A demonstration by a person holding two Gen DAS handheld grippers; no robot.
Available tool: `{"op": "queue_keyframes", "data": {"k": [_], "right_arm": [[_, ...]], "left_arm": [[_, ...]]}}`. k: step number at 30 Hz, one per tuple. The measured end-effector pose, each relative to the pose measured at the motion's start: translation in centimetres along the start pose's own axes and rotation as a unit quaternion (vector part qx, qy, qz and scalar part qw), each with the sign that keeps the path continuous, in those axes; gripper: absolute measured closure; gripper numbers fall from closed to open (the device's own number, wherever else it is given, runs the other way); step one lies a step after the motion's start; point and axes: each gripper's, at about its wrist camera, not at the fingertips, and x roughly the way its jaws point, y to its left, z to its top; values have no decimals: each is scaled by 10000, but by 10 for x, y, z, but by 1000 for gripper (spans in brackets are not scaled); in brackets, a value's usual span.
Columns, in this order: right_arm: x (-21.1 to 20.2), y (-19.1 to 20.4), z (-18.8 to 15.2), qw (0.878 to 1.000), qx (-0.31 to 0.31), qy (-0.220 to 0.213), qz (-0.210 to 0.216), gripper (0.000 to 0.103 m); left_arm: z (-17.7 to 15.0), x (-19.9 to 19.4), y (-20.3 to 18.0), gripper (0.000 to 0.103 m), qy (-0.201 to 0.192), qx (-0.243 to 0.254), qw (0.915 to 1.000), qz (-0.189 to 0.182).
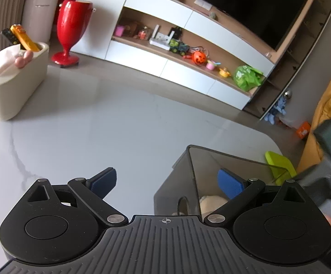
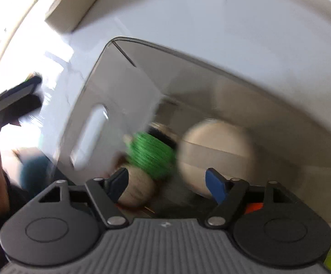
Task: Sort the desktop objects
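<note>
A: State of the right hand-held gripper point(image 2: 167, 185)?

B: Released. Blue pads point(image 2: 215, 187) spread wide, nothing between them. Hanging just above the open mouth of the smoky translucent grey plastic bin point(image 2: 188, 54), looking down into it.

A: And the things to sort?

B: Already down inside the bin, straight ahead of and below the right fingertips. Green-wound thread spool point(image 2: 150, 153) a little left of centre, touching a beige ball-shaped lump point(image 2: 138, 191) close under the left pad. Round cream case point(image 2: 215, 148) just right of the spool, ahead of the right pad. Spool's long axis apparently slanting away from the hand-held gripper, up and to the right; too blurred to say more.

A: Left hand-held gripper point(image 1: 166, 181)?

B: Also released and empty. Same bin point(image 1: 234, 157) low and to its right, its right pad point(image 1: 230, 182) over the near wall. So both close to the bin, the right one nearer to the contents, probably just at the drop-off point.

A: Anything else to fetch?

B: Far ahead and left of the left hand-held gripper, a cream rounded box point(image 1: 12, 86) with an orange tube point(image 1: 25, 37) and a black remote point(image 1: 9, 35) standing up in it. White marbled table point(image 1: 97, 125) between here and there, no loose item visible on that stretch.

A: Obstacles?

B: Only the bin walls for any reach back inside, plus the two hand-held grippers crowding each other at that corner.
</note>
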Motion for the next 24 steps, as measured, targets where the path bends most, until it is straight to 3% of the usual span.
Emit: {"op": "queue_keyframes", "data": {"k": [4, 6, 8, 15, 24], "right_arm": [[-8, -6, -24, 9946, -185, 394, -941, 26], [-19, -11, -60, 9868, -316, 562, -1484, 33], [-10, -11, -76, 9803, -443, 753, -1773, 36], [58, -33, -78, 9747, -200, 1370, -1752, 40], [47, -28, -69, 9668, -660, 747, -2351, 43]], "left_arm": [[-1, 4, -7, 4, 63, 135, 9999, -33], [-2, 6, -9, 4, 100, 185, 9998, -34], [-2, 7, -10, 4, 119, 195, 9997, -21], [-1, 8, -5, 4, 114, 125, 9999, -1], [-2, 11, -9, 4, 167, 218, 9996, 4]]}}
